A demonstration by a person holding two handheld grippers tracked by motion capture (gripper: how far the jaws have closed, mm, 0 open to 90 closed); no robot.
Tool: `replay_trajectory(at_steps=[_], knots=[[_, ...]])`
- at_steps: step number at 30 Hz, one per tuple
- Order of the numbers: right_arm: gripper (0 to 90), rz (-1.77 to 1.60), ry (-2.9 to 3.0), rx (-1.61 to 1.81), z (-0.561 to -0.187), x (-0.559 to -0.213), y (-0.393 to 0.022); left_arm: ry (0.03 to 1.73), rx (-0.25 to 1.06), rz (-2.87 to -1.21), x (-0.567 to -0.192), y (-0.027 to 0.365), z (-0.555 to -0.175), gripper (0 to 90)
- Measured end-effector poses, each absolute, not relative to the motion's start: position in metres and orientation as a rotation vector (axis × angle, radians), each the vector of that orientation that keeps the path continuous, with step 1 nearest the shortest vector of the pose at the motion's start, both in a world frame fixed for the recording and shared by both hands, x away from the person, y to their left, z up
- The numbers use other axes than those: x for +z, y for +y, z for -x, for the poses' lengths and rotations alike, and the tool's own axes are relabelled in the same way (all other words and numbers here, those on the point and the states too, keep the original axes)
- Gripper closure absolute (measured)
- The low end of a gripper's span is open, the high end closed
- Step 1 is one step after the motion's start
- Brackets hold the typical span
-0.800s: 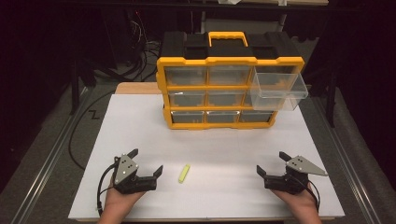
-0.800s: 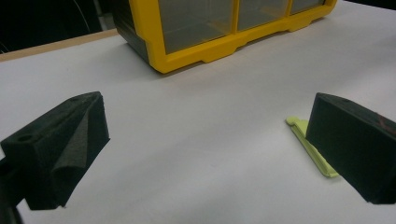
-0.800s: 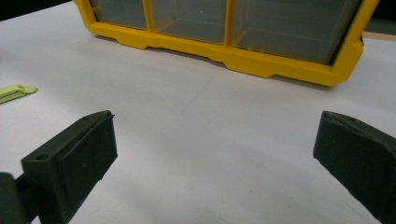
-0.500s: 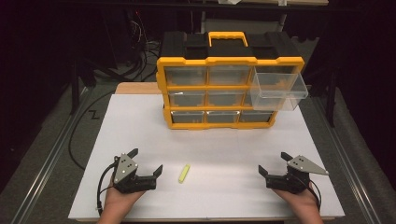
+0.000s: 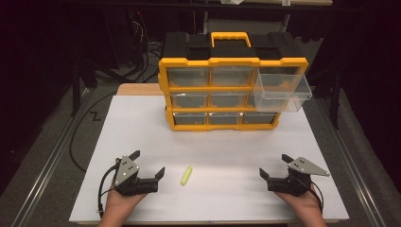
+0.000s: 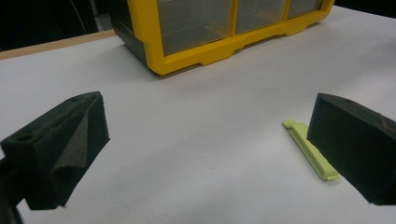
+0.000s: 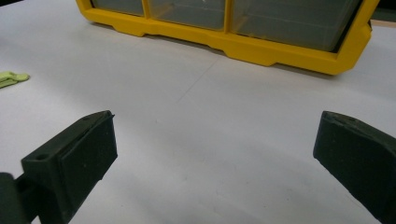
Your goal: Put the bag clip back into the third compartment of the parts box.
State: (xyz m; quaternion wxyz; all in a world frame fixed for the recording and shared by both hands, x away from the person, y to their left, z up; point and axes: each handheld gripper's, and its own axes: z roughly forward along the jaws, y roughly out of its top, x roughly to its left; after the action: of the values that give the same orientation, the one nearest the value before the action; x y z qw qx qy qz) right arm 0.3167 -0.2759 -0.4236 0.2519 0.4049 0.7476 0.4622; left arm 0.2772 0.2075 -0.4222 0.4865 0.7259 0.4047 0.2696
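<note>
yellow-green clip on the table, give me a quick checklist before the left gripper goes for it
1. Left gripper open: ok, jaws wide apart.
2. Yellow-green clip free on the white table, nothing touching it: ok.
3. Clip between the jaws: not ok, it lies beside the left gripper's right jaw in the left gripper view.
4. Right gripper out of the way: ok, far across the table, open.
5. Clear drawer of the yellow organizer pulled out: ok.
6. Drawer contents: cannot tell.

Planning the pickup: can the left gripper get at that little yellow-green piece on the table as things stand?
Probably yes. The left gripper is open, and the yellow-green piece lies flat on the white table just beside its right jaw, with bare surface between them and the yellow organizer far behind.
</note>
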Motion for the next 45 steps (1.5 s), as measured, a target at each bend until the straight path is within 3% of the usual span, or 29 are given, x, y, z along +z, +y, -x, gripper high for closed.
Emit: replay_trajectory(at_steps=[26,45], knots=[[0.1,-1.019,2.131,1.284,-0.322,-0.42,-0.222,0.989,0.626,-1.748,-0.423,0.211,-0.278,0.3],[0.4,-0.883,2.249,1.323,-0.334,-0.42,-0.154,0.991,0.623,-1.743,-0.422,0.213,-0.279,0.3]])
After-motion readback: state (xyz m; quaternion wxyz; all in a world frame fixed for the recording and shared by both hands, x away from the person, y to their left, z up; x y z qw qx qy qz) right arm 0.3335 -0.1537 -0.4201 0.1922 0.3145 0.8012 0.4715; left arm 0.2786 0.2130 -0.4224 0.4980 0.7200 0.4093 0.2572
